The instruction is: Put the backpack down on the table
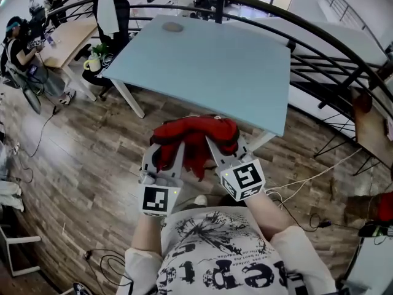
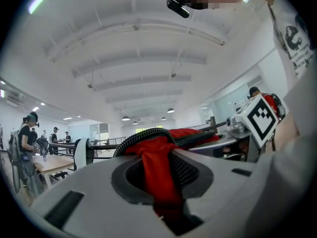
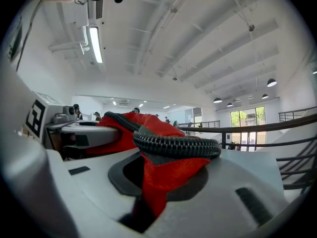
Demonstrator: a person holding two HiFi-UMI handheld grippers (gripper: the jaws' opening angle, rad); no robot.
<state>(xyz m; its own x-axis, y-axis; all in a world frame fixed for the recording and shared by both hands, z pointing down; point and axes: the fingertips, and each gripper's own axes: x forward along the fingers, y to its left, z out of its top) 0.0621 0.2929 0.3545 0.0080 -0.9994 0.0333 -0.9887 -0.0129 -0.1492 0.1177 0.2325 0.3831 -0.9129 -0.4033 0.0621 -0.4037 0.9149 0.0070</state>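
Left gripper (image 1: 164,155), right gripper (image 1: 223,146): fingers (image 1: 178,158) of both clenched on red backpack (image 1: 195,131), held in air near table (image 1: 209,66) edge.

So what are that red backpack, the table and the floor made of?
The backpack looks like soft red woven fabric: it folds and bunches, with black ribbed edging. The table top seems a smooth, matte pale-blue laminate or painted board. The floor shows wood-grain planks, possibly laminate.
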